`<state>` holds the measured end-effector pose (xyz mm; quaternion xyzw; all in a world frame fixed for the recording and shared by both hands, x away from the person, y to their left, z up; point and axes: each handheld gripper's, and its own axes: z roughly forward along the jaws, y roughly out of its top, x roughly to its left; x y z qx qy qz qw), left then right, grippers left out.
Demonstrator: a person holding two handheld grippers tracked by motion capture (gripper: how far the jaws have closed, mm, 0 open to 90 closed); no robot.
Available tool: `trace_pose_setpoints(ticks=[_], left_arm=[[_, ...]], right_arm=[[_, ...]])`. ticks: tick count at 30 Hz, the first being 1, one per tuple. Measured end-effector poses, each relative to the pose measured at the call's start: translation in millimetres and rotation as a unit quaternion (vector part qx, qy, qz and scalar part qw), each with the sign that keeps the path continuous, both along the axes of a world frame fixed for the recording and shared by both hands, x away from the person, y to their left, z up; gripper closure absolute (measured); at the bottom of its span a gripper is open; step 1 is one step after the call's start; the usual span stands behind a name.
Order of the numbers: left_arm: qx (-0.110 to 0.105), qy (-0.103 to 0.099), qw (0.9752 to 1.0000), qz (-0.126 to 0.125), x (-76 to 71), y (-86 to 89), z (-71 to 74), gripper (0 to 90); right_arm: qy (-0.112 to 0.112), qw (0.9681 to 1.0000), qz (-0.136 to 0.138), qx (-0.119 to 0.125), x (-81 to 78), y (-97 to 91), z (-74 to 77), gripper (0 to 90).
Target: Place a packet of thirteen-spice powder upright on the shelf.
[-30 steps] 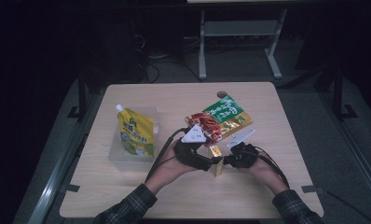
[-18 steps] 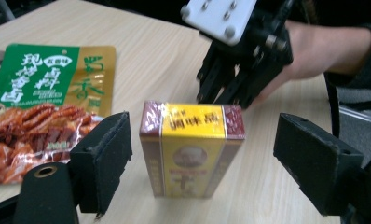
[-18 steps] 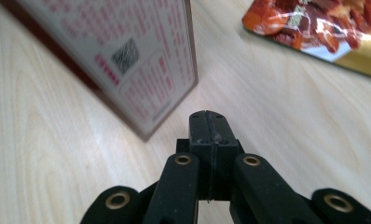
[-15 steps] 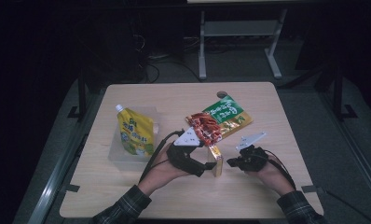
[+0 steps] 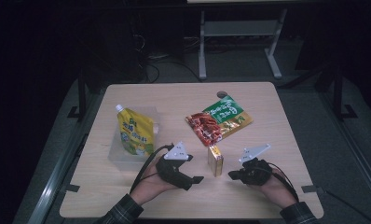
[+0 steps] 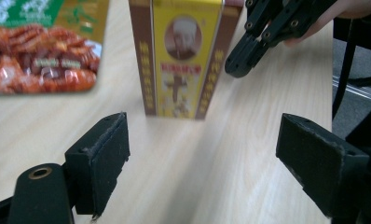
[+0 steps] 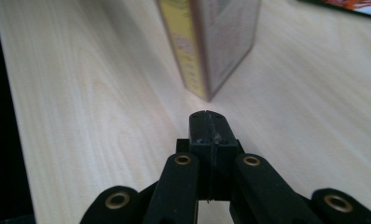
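The box [image 6: 181, 58] is yellow with brown side bands and a round portrait above red and brown characters too blurred to read. It stands upright on the counter [image 5: 267, 107], between the two tongs and touching neither, just in front of a red snack bag [image 5: 205, 128] and a green bag [image 5: 228, 113] with white script. The left tongs [image 6: 202, 154] have just been opening and gape wide, nothing between their pads. The right tongs [image 7: 208, 122] are closed and empty, tips near the box's corner.
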<state>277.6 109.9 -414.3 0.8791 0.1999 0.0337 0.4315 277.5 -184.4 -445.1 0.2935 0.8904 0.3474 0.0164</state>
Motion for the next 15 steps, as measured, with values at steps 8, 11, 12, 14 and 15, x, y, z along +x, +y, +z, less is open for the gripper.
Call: trace_pose_setpoints(ticks=[8,11,12,14,15], left_arm=[[0.011,0.016,0.9998,0.006,-15.2,20.9,-11.3,16.6],[0.018,0.024,0.9995,0.009,-20.5,28.0,-16.3,16.5],[0.020,0.026,0.9994,0.010,-21.9,30.0,-17.7,16.5],[0.025,0.029,0.9992,0.010,-23.4,33.2,-20.5,16.6],[0.024,0.030,0.9992,0.013,-24.0,33.9,-21.6,16.6]], right_arm=[[0.003,0.9999,0.014,-0.007,-6.2,13.0,-3.2,89.8],[0.004,0.9999,0.015,-0.005,-6.9,18.1,-2.9,89.9],[0.000,0.9998,0.020,-0.005,-7.0,19.6,-3.1,89.8],[0.003,0.9998,0.021,-0.003,-8.3,24.4,-2.7,89.8],[0.004,0.9997,0.024,-0.001,-8.5,26.8,-2.9,89.8]])
